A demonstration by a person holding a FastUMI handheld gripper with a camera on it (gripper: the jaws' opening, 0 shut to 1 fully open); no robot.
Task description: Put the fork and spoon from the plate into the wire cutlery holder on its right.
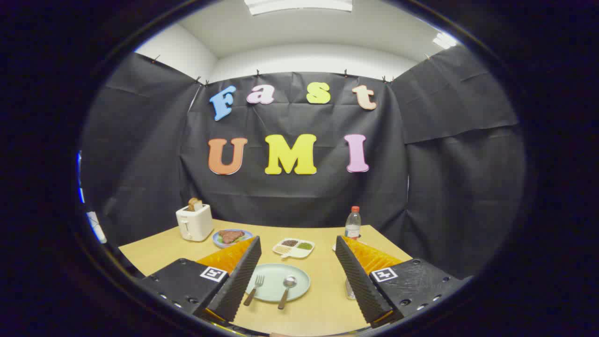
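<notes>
The gripper (295,276) hangs above the near table (318,309) edge with its fingers spread wide and nothing between them but open air. Below that gap, just ahead, sits the plate (273,292), pale green and round. The fork (253,289) lies on its left part, tines pointing away, handle running back over the rim toward the left finger. The spoon (285,290) lies beside it to the right, bowl away, handle likewise overhanging the near rim.

Both look like thin metal with darker handles: light, stiff, and probably slick, lying flat so there is little to bite on. The overhanging handle ends seem the best hold, since the fingers can close across the narrow shaft there without scraping the plate. A grip too near the end would likely let the piece swing.

The holder (350,289) is mostly hidden behind the right finger; only a sliver of wire shows, so its opening cannot be judged.

Beyond the plate lie a divided tray (294,248) of grains, a dish (231,238) of food, a toaster (194,223) and a bottle (353,223).
</notes>
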